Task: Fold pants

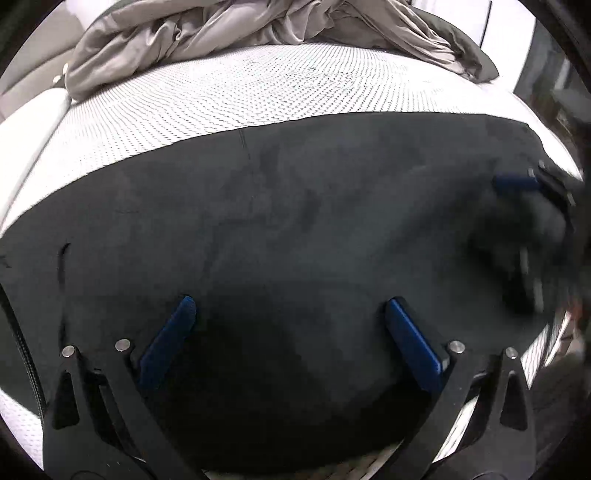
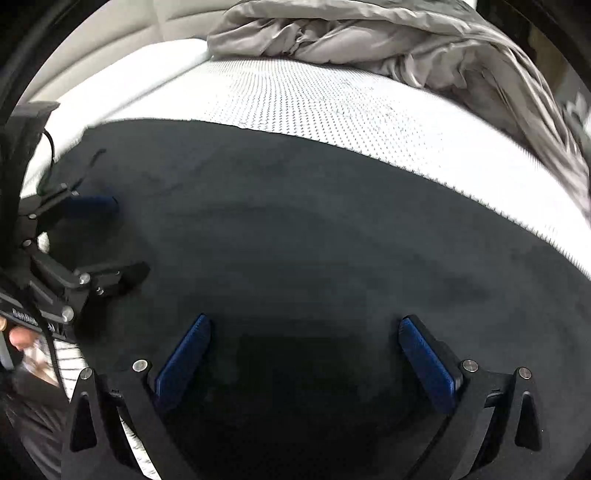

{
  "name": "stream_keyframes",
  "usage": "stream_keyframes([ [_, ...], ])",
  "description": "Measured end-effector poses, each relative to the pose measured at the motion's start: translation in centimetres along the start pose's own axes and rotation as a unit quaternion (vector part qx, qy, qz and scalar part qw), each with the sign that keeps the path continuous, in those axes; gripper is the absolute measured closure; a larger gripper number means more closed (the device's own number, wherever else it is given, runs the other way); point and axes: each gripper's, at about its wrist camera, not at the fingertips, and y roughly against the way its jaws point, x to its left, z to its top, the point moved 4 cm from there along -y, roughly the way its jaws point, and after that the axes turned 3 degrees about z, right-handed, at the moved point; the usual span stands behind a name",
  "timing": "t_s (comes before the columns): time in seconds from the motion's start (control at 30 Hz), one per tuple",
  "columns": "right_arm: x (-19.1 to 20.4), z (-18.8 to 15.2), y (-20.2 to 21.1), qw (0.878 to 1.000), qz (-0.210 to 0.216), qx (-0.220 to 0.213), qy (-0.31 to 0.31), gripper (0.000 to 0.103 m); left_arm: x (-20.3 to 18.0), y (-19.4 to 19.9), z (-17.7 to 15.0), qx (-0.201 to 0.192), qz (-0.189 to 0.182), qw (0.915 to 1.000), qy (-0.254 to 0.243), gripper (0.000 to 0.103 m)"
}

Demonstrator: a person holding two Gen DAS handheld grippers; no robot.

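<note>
1. Dark pants lie spread flat across the white dotted mattress, filling the near half of the bed, with a crumpled grey duvet pushed to the far side, likely to clear room for folding.
2. Your left tool hovers over the near part of the cloth, its blue pads spread wide and clamped on nothing.
3. Your right tool is in the same posture: pads apart, empty, low over the fabric near the bed's front edge.
4. Both tools sit side by side along the near edge, which suggests you are lining up to pinch that edge and carry it over; no fold can be made out yet.
5. The left wrist view catches the right tool only as a blur at the far right, its spread unreadable there.
6. The right wrist view shows the left tool sharply, jaws open above the cloth, plus a cable and a glimpse of a person's hand at the left rim.
</note>
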Motion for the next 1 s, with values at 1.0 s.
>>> stream_keyframes([
  [1.0, -11.2, 0.7, -0.3, 0.987, -0.094, 0.031, -0.130, 0.001, 7.8, 2.3, 0.7, -0.005, 0.061, 0.9944, 0.086, 0.012],
])
